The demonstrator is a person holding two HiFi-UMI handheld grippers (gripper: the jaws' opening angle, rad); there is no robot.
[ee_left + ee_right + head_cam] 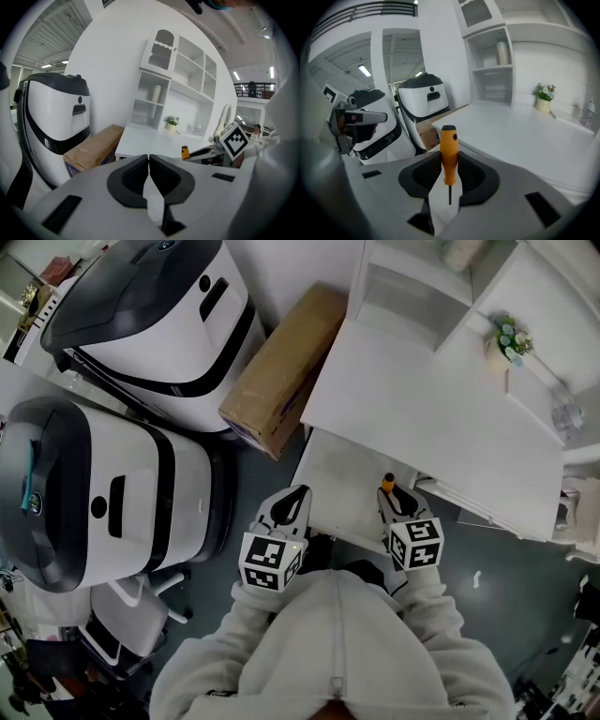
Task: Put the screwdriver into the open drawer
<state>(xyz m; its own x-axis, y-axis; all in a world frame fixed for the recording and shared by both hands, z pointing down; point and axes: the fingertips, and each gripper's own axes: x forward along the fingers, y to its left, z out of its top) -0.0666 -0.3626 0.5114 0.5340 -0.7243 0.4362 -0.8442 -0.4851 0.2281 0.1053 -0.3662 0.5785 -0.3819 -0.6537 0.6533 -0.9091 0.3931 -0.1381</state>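
Right gripper view: screwdriver, orange handle outward, clamped between the fingers of the right gripper above the open drawer. Advisable: lower it flat inside, clear of the surface overhanging the drawer. Left gripper, fingers together and empty, hangs alongside. Cardboard box stands well apart.

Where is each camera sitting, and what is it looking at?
Head view: on the person's head, looking steeply down at the white desk, open drawer, left gripper, right gripper and grey sleeves.
Left gripper view: on the left gripper, looking along its shut, empty jaws toward the shelves.
Right gripper view: on the right gripper, looking along jaws clamping the orange screwdriver.
Shared: both gripper views show the flower pot.
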